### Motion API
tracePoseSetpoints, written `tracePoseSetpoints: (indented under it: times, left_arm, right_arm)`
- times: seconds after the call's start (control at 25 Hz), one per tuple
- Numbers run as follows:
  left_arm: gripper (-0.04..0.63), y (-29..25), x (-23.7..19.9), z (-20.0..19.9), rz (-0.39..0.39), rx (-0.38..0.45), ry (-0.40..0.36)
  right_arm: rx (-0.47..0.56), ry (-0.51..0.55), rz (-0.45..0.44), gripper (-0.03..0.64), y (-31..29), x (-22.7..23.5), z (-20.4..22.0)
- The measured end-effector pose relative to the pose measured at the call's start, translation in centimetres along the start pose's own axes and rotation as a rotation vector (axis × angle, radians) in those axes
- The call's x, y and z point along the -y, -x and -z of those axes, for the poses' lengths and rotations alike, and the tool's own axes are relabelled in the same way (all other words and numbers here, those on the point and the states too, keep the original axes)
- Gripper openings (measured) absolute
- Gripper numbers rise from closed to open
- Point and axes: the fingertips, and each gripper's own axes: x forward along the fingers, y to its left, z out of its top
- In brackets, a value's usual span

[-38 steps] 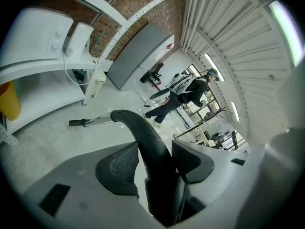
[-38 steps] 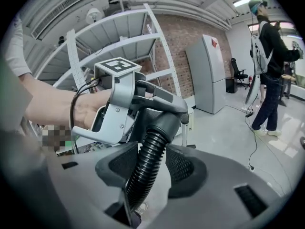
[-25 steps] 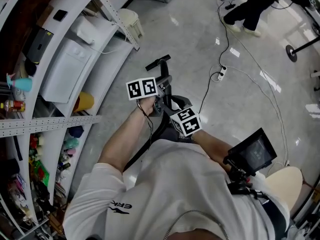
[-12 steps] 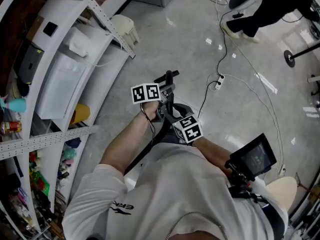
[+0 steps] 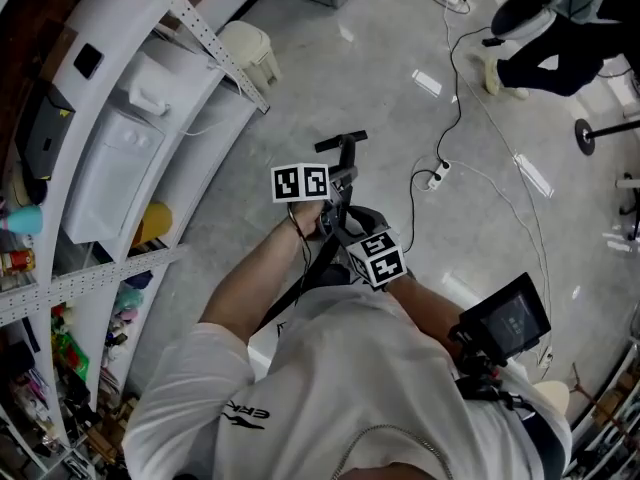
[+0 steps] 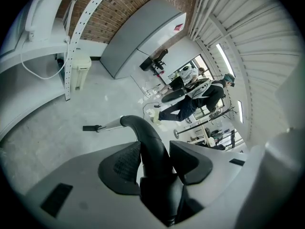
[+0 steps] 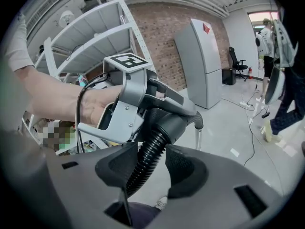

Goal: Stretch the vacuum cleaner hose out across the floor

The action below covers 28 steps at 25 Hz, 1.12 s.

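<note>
Left gripper (image 6: 155, 147): jaws have just been closing; both pads sit against the black curved handle (image 6: 143, 128) of the vacuum cleaner, which fills the gap between them. Clamped.

Right gripper (image 7: 152, 149): jaws set on the black ribbed hose (image 7: 147, 159), one pad on either side, just below the collar where the hose enters the handle. Clamped. The two grippers are close together, the right one behind and below the left.

Hose: runs from the handle down through the right gripper and on toward the person's legs, where its lower end is hidden. This part is held off the floor (image 6: 52, 137).

Wand (image 6: 110, 124): pale metal tube leading forward and down from the handle to a dark floor head (image 6: 90, 127), which looks to be at floor level.

Left hand (image 7: 95, 104): wrapped round the left gripper's body beneath its marker cube (image 7: 126, 60).

Surroundings:
- white metal shelving (image 5: 120, 168) on the person's left, holding white appliances
- grey refrigerator (image 6: 143, 37) against a brick wall (image 6: 119, 8)
- cable with a power strip (image 5: 440, 173) lying on the floor ahead
- second person (image 6: 190, 99) standing well apart, beyond the cable
</note>
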Motion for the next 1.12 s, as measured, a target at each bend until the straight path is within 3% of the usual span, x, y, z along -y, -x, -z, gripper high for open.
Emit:
tracePoseSetpoints:
  times: [0.44, 0.72, 0.84, 1.0, 1.12]
  left_arm:
    - [0.179, -8.1, 1.2, -3.4, -0.057, 0.003, 0.008]
    - [0.179, -11.4, 0.5, -0.5, -0.065, -0.145, -0.047]
    - [0.179, -11.8, 0.7, 1.3, -0.038, -0.205, -0.088]
    - [0.179, -11.5, 0.9, 2.1, -0.017, -0.224, -0.086]
    - [0.179, -12.3, 1.5, 2.6, -0.01, -0.256, -0.107]
  right_arm:
    - [-0.088, 0.099, -0.135, 0.172, -0.4, 7.9, -0.9]
    - [-0.172, 0.152, -0.224, 0.151, -0.6, 9.2, 2.0]
    - [-0.185, 0.203, -0.244, 0.083, -0.5, 9.3, 3.5]
    - [-0.173, 0.223, -0.257, 0.004, -0.2, 9.5, 3.7]
    - [-0.162, 0.24, -0.3, 0.003, 0.3, 9.6, 3.6]
